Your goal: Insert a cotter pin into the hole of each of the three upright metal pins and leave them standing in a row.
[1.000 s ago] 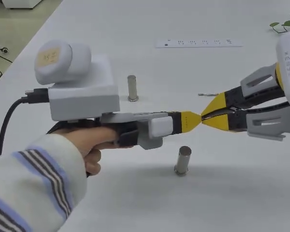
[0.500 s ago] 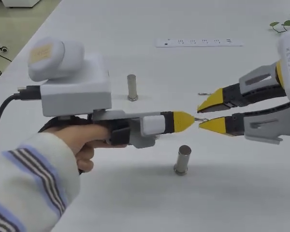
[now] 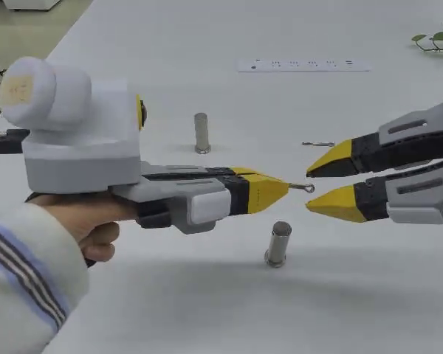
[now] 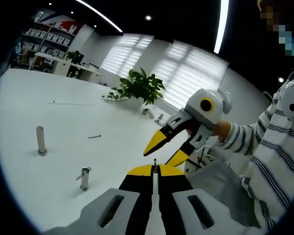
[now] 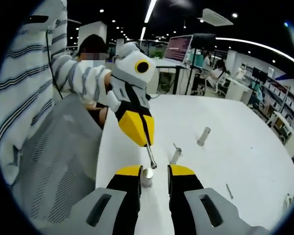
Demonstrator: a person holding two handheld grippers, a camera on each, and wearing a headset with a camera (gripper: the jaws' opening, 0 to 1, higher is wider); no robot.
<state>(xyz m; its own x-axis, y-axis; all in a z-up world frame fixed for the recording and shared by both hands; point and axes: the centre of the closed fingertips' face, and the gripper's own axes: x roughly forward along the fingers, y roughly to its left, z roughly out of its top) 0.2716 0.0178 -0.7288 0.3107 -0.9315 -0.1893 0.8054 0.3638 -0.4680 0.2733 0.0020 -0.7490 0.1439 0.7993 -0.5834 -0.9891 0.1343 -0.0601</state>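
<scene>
Left gripper [image 3: 284, 189]: jaws closed on a thin silver cotter pin [image 3: 301, 187], held above the white table [image 3: 170, 310]. The pin's eye end sits at the mouth of the right gripper [image 3: 308, 190], whose jaws stand apart and do not touch it.

Bare tabletop on all sides; table edge at far left.

Count, right gripper view: three upright grey metal pins [image 5: 203, 136], one already pinned. One loose cotter pin [image 3: 317, 144] lies flat.
</scene>
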